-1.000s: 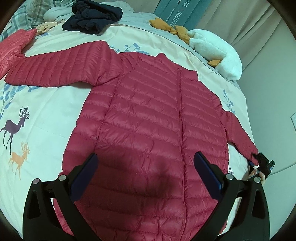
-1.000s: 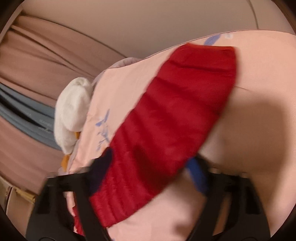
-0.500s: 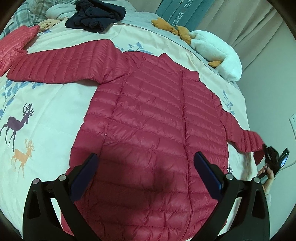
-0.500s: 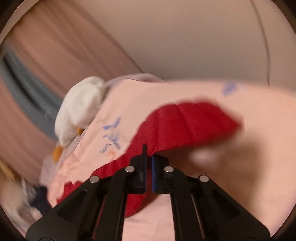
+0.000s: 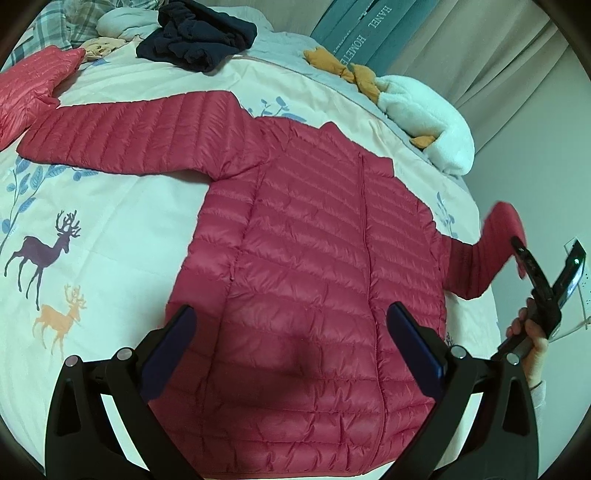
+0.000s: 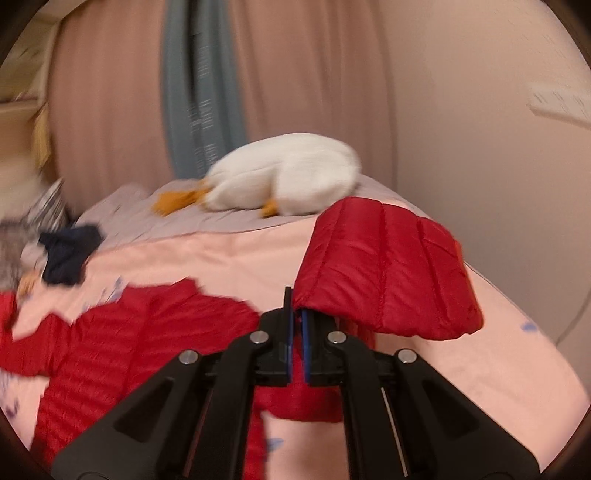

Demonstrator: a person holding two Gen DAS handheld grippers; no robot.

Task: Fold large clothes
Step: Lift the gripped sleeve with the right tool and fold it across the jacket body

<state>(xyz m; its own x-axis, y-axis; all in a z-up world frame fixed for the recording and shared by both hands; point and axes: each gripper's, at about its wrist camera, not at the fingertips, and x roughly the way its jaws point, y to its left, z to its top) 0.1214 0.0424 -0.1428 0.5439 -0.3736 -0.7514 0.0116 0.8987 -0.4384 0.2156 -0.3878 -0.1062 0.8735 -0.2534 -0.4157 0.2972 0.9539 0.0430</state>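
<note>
On the bed (image 5: 122,206), right hand-held gripper (image 6: 296,314) pinches the red jacket (image 5: 314,266) sleeve; left hand-held gripper (image 5: 291,339) gapes wide; headboard (image 5: 354,33) reads "HANEL HOMETE".

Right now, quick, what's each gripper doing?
Left gripper: open, empty, above the red quilted puffer jacket.
Right gripper: closed on the jacket's sleeve cuff, lifted off the bed.

My left wrist camera looks down from above the jacket (image 5: 314,277) hem, facing the bed's (image 5: 110,221) head. My right wrist camera sits low and close at the lifted sleeve (image 6: 388,273), facing across the bed. Both views share jacket, sleeve and plush goose (image 5: 424,107).
</note>
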